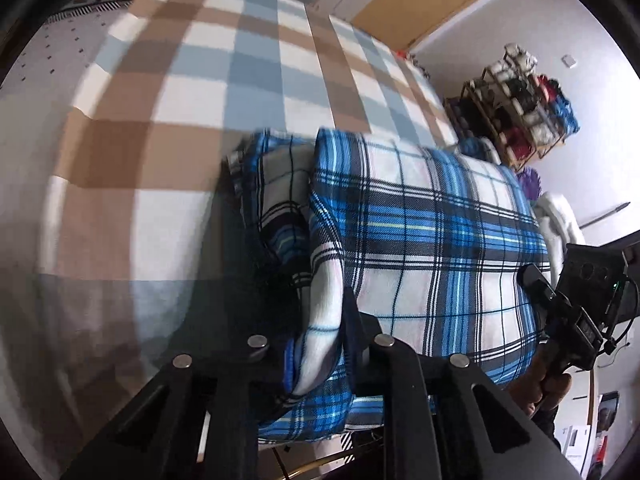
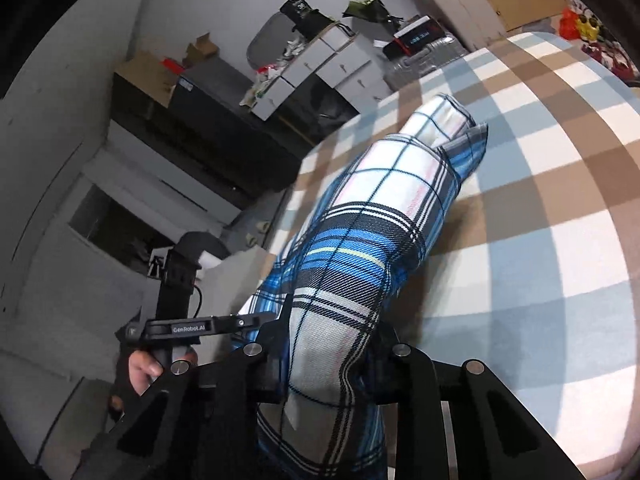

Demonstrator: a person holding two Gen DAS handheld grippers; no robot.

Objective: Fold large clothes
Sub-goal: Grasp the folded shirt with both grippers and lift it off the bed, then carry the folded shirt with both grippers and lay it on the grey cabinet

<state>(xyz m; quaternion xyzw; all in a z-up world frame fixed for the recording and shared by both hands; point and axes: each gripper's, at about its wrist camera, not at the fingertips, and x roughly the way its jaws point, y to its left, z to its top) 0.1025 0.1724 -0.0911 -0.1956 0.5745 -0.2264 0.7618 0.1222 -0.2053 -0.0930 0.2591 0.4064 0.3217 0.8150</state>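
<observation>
Both my tools, left tool (image 1: 320,340) and right tool (image 2: 324,344), pinch plaid flannel garment (image 1: 432,232) above bed (image 1: 200,80); fold step underway; next needs level carry-over.

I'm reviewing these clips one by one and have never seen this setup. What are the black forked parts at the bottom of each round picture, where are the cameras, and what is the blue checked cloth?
No robot here: a person carries a hand-held gripper in each hand, and a fisheye camera on each looks forward along its two fingers, hence the round pictures. The black parts at the bottom are those fingers.

In the left wrist view, the left hand-held gripper is shut on an edge of a blue plaid garment. The right hand-held gripper and the hand holding it show at the right.

In the right wrist view, the right hand-held gripper is shut on the same garment, with the other tool at the left.

The garment lies partly folded on a bed covered by a brown, blue and white checked blanket. A shoe rack stands by the wall.
</observation>
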